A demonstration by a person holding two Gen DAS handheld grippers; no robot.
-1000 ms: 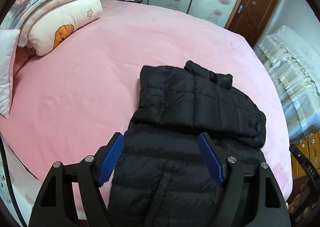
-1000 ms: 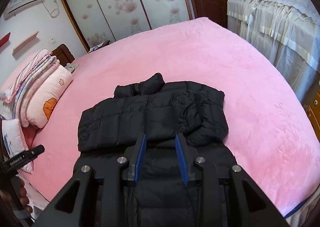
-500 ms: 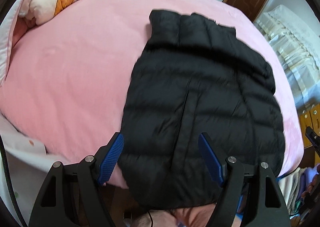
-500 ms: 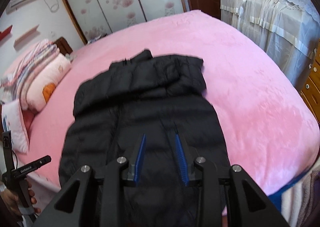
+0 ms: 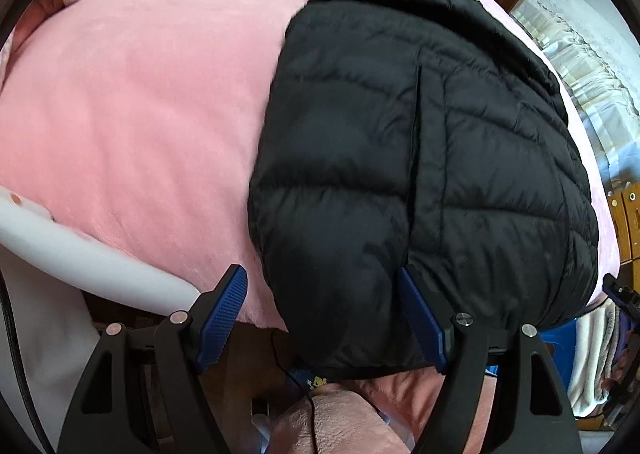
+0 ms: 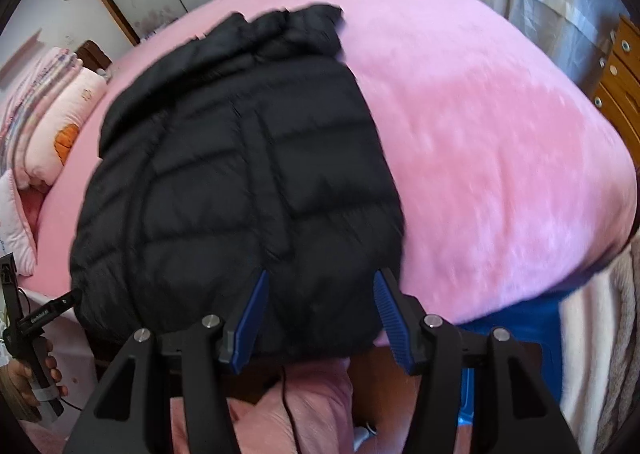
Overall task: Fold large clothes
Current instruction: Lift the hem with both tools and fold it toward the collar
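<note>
**A:** Where is the garment?

**B:** A black puffer jacket lies front-up on a pink bed, collar at the far end, sleeves apparently tucked across the chest. Its hem hangs over the near edge of the bed.

**A:** And the tongs?

**B:** Both are spread wide and hold nothing. The left tongs bracket the hem's left corner; the right tongs bracket the right part of the hem — whether the blue pads actually touch fabric, I cannot tell.

**A:** Which step is this?

**B:** Probably the bottom fold. Next, each pair should close on a hem corner, then lift and carry it toward the collar — evenly, since padded fabric slips.
</note>
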